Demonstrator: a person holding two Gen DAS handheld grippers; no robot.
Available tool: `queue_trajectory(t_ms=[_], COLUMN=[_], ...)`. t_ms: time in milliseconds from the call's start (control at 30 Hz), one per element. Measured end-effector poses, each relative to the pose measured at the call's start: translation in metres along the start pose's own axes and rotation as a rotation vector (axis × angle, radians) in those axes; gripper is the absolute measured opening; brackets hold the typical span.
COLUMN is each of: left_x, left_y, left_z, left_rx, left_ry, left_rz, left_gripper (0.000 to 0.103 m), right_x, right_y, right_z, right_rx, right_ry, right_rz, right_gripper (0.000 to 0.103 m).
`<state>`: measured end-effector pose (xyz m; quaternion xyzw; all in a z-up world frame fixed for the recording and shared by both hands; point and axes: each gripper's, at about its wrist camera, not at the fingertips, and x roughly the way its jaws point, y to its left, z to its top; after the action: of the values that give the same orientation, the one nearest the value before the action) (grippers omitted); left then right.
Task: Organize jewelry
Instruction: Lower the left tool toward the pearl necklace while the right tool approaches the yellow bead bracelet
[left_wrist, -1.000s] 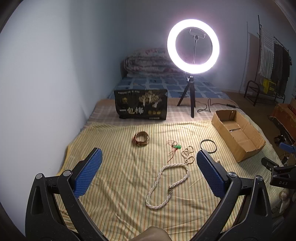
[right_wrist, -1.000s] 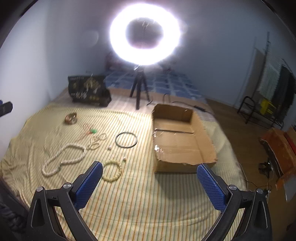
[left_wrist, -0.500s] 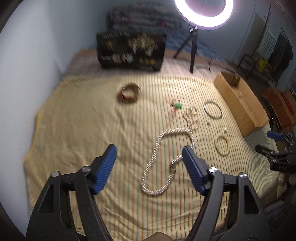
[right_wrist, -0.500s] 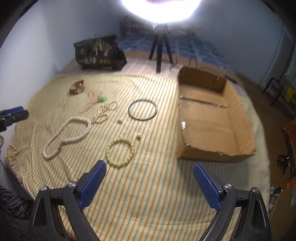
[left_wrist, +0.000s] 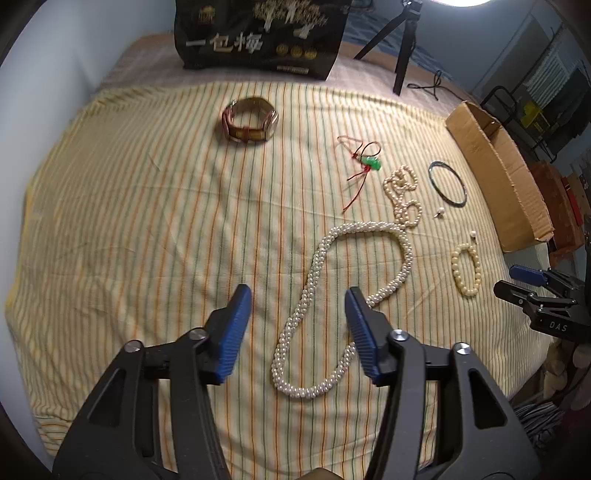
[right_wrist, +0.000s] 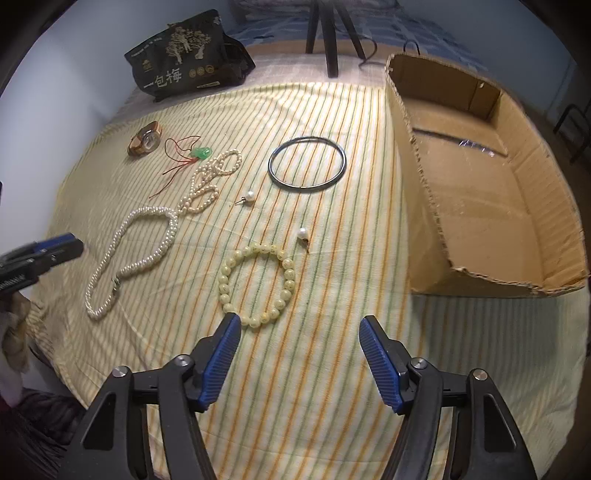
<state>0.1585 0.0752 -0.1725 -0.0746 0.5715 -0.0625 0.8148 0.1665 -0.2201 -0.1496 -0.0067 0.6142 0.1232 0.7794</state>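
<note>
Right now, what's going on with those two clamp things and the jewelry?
Left gripper and right gripper open, jaws just been closing, nothing gripped. Pearl necklace under left, bead bracelet ahead of right. Cardboard box unobstructed.

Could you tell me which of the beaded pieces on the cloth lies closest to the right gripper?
The pale yellow bead bracelet, a single round loop just ahead of the right gripper; the white pearl strands lie farther left.
</note>
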Motion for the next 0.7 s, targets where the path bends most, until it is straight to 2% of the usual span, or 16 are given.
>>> queue_trajectory(t_ms=[167, 333, 467, 700], left_x=[0.016, 0.025, 0.031, 0.044], left_y=[0.002, 0.000, -0.005, -0.010], left_z=[0.005, 0.009, 0.012, 0.015], left_rx=[-0.019, -0.018, -0.007, 0.009], left_ry=[0.045, 0.061, 0.079, 0.097], left_rz=[-0.022, -0.017, -0.012, 0.000], left_gripper=[0.038, 0.038, 0.031, 0.031], right_x=[0.009, 0.018, 0.024, 0.031], right_y=[-0.006, -0.008, -0.010, -0.006], right_z=[0.005, 0.009, 0.013, 0.017], right_rx=[0.050, 0.069, 0.084, 0.084], right_ry=[0.031, 0.046, 0.055, 0.064], right_rz=[0.033, 0.040, 0.040, 0.040], right_gripper=[0.058, 0.049, 0.042, 0.038])
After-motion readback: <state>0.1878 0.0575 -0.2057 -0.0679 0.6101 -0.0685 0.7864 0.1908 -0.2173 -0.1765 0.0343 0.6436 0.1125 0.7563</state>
